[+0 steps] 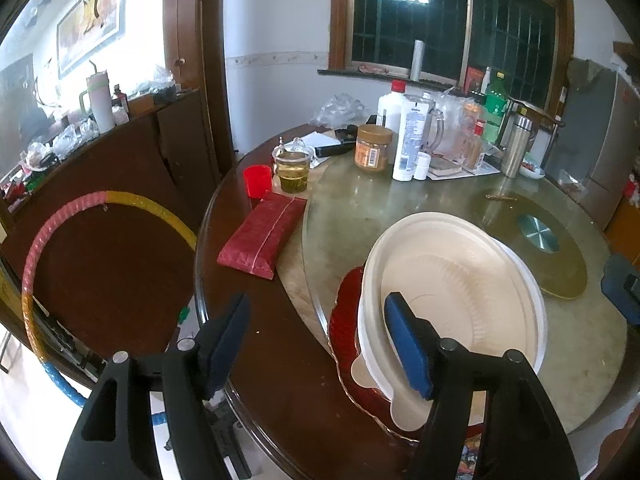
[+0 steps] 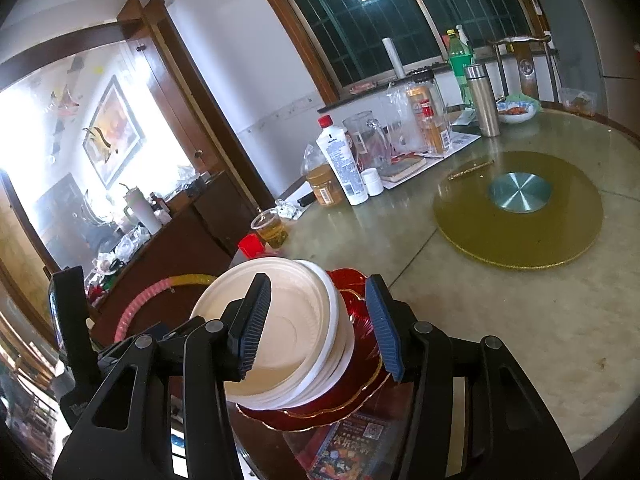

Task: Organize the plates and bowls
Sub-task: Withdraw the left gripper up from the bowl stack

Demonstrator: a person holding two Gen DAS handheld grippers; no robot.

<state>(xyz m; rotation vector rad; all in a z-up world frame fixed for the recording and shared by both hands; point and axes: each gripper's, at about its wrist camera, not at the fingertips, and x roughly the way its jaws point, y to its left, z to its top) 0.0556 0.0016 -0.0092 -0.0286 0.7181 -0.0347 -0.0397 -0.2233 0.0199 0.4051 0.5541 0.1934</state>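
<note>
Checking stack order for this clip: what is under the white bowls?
A red plate with a gold scalloped rim lies under the white bowls. Its centre is covered, so anything between them is hidden.

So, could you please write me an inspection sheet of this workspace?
Surface: round wooden table with a glass turntable.
Job's things: white bowls stacked on a red plate at the table's near edge.
Clutter: red packet, red cup, cup of tea, jar, bottles, steel flask.
Grippers: left gripper open, one finger over the bowls; right gripper open around the stack.
Cables: nothing seen.
Surroundings: window, dark sideboard, hoop.
</note>
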